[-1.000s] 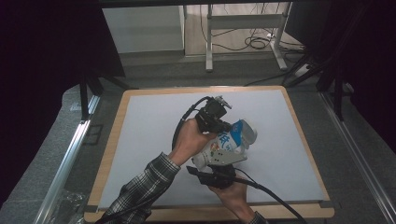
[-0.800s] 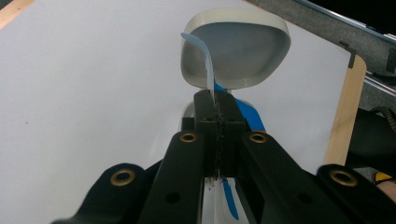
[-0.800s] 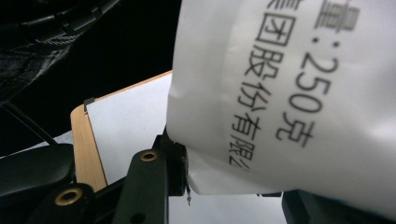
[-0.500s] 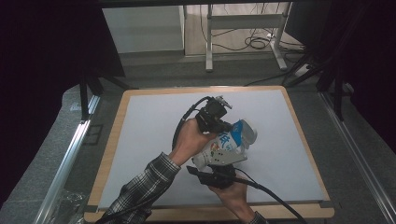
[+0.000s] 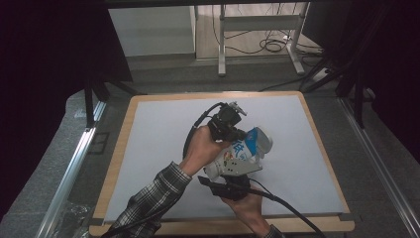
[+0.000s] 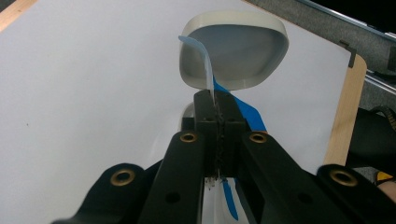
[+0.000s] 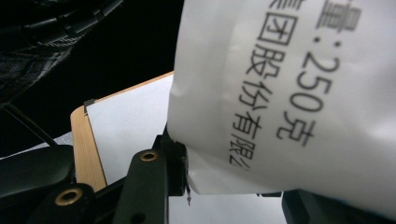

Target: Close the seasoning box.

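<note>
A white container (image 5: 241, 157) with blue print lies tilted above the white mat (image 5: 158, 134), near its middle. My right gripper (image 5: 233, 174) comes from below and is shut on its lower white part; in the right gripper view the printed white wall (image 7: 289, 93) sits between the jaws. My left gripper (image 5: 236, 134) reaches in from the upper left. Its jaws are shut on a thin blue and white strip (image 6: 208, 70) that curls off the container. Beyond them is the container's rounded white end (image 6: 233, 51). The left gripper (image 6: 217, 100) has no gap between its pads.
The mat lies on a wooden board whose edge (image 5: 324, 148) frames it. A metal rail (image 5: 74, 163) runs along the left side. Table legs and cables (image 5: 267, 47) stand on the floor behind. Open mat lies left and right of the hands.
</note>
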A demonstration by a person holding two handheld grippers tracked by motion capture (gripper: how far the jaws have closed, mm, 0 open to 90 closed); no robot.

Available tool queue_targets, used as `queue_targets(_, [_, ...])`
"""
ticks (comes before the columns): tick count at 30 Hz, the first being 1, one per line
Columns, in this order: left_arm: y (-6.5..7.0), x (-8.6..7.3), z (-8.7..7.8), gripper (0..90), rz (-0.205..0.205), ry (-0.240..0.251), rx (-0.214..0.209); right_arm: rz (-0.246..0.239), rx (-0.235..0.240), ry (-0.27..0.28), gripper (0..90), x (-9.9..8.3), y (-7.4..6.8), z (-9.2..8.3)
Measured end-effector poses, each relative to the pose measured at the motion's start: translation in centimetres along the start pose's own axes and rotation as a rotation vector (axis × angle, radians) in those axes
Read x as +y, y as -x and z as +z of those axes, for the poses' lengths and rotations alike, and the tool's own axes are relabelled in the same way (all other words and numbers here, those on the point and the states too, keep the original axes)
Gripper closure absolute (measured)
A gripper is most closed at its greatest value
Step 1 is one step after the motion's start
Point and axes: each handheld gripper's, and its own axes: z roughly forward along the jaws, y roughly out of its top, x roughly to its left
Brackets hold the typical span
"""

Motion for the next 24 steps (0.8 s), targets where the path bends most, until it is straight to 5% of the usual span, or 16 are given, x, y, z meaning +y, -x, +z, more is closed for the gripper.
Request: queue_targets(24, [0.05, 0.31, 0.12, 89.9, 0.006, -0.016, -0.002, 0.006, 0.002, 0.005, 63.2, 0.09, 0.05, -0.07])
